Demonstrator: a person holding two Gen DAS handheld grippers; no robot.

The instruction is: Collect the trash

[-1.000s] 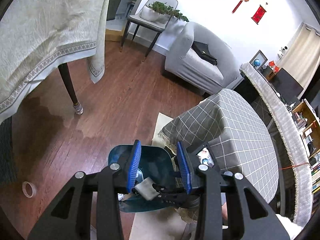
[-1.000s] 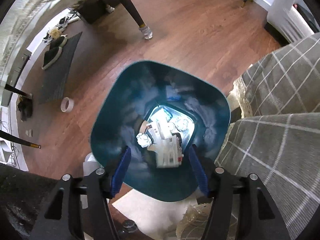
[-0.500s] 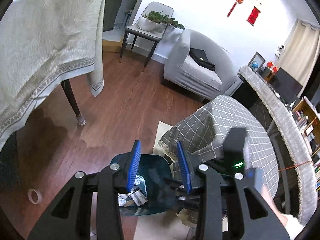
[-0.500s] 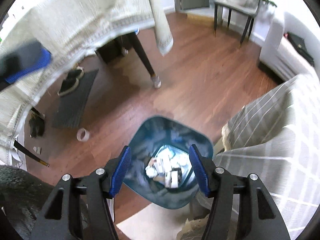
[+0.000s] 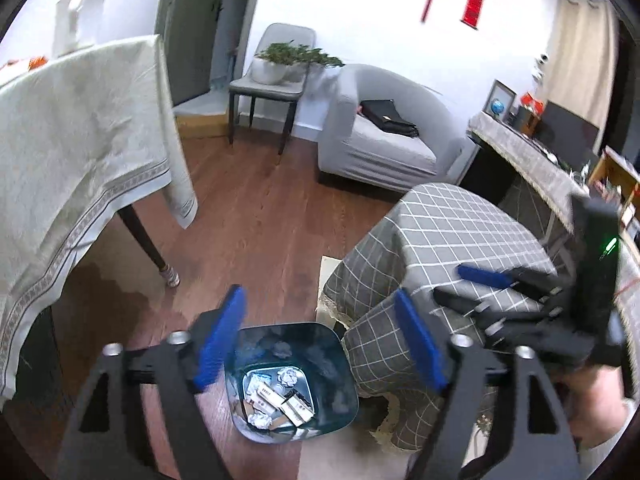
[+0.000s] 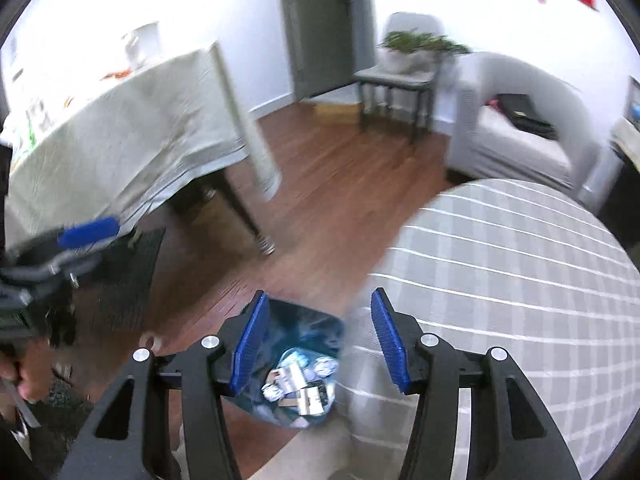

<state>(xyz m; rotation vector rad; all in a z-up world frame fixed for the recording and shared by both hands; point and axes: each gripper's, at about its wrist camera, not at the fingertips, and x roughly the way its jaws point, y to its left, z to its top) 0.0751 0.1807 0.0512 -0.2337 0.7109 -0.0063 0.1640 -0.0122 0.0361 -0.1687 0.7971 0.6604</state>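
Compared with 1 second back: both views now farther above the blue bin (image 5: pixel 292 380), smaller and lower in each frame, where earlier it filled the right wrist view. More room in sight too, walls and door now in the right wrist frame. Gone from between the left pads: the grey scrap seen there a second ago.

Left gripper (image 5: pixel 320 344): jaws just been opening, now spread wide, nothing between them, touching nothing. Right gripper (image 6: pixel 316 340): jaws just been closing a little, yet parted with a clear gap, empty, pads pressing on nothing.

Trash (image 5: pixel 276 396), crumpled paper balls and small cartons, lying at the bottom of the bin, lower centre of both frames, on the wooden floor (image 5: pixel 256 224) just beside the grey checked cover (image 5: pixel 452 240).

Only in the left wrist view: right gripper at the right edge, with a green light, over the checked cover. Only in the right wrist view: left gripper at the left edge, blurred, with a hand (image 6: pixel 24 368) beneath it, plus a dark mat (image 6: pixel 128 276) on the floor.
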